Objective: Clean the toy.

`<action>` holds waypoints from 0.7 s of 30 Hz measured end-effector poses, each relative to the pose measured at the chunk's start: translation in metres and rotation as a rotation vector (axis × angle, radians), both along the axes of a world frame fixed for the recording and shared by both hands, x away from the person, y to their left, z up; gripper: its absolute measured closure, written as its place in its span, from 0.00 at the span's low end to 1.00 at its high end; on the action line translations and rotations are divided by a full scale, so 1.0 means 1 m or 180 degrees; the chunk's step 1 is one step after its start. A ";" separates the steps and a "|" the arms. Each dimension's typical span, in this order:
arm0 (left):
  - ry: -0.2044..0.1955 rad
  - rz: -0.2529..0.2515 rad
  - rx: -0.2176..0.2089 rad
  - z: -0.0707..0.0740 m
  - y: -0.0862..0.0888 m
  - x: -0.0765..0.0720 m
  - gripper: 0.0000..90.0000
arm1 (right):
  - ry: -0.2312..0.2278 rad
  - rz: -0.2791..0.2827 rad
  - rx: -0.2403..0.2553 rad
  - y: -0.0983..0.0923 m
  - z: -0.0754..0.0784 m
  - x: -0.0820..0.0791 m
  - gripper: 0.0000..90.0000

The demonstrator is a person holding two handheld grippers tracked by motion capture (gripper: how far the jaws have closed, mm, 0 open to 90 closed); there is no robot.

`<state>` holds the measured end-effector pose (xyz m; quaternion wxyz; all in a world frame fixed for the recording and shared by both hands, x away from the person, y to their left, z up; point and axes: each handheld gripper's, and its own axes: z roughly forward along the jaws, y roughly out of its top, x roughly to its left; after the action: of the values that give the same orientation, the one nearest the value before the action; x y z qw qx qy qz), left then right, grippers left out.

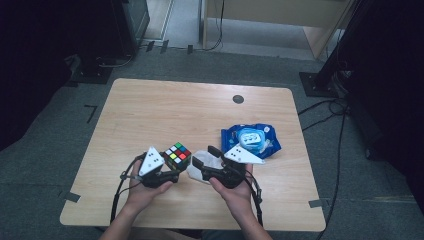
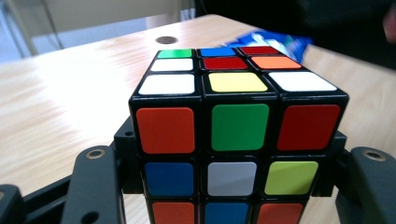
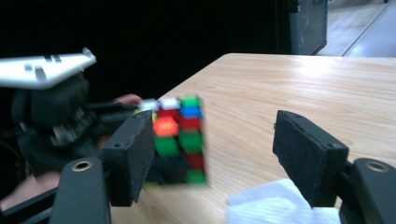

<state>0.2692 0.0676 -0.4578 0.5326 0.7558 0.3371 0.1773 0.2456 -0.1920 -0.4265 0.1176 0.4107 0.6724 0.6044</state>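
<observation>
Nearest the person, the left claw [image 1: 172,172] is clamped on the Rubik's cube [image 1: 177,155], jaws pressing its two opposite sides low down, so the cube sits raised just above the tabletop [image 1: 150,107] with its top and front faces free (probably held this way so the other hand can get at it). Beside it, the right claw [image 1: 206,156] has its jaws apart with nothing between the pads; it hovers over a white tissue [image 1: 198,170] lying on the tabletop, tips pointed toward the cube, and looks ready to either pick up the tissue or wipe the cube. In the right gripper view the cube is blurred. Farther back, a blue wet-wipes pack [image 1: 251,139] lies flat just beyond the right hand [image 1: 235,192], apart from the cube. Farthest, a round grommet hole [image 1: 238,99] near the tabletop's rear edge.
</observation>
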 end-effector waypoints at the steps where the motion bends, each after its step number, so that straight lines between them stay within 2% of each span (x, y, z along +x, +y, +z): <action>1: 0.0051 0.0032 -0.0070 0.001 0.004 0.002 0.38 | -0.0001 -0.0001 -0.0043 -0.001 -0.005 0.002 0.34; 3: 0.0120 0.0056 -0.0161 0.003 0.009 0.005 0.38 | 0.0042 0.0061 -0.0160 0.004 -0.019 0.004 0.33; 6: 0.0148 0.0041 -0.0197 0.005 0.007 0.004 0.38 | 0.0184 0.0250 -0.0257 0.023 -0.037 0.006 0.29; 7: 0.0173 0.0037 -0.0225 0.006 0.004 0.003 0.38 | 0.0193 0.0315 -0.0282 0.030 -0.042 0.005 0.27; 10: 0.0190 0.0039 -0.0210 0.007 -0.002 0.001 0.38 | 0.0119 0.0304 -0.0419 0.048 -0.047 0.000 0.23; 15: 0.0237 0.0007 -0.0198 0.006 -0.010 -0.002 0.38 | 0.0022 0.0138 -0.0258 0.051 -0.047 -0.002 0.26; 19: 0.0231 -0.0063 -0.0211 0.007 -0.015 -0.005 0.38 | -0.0026 0.0139 -0.0270 0.053 -0.048 -0.005 0.34; 21: 0.0222 -0.0086 -0.0176 0.006 -0.018 -0.006 0.38 | -0.0074 0.0116 -0.0305 0.055 -0.049 -0.006 0.37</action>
<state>0.2632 0.0498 -0.4514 0.5435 0.7510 0.3501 0.1343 0.2393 -0.1375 -0.4755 0.1339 0.3853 0.7066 0.5782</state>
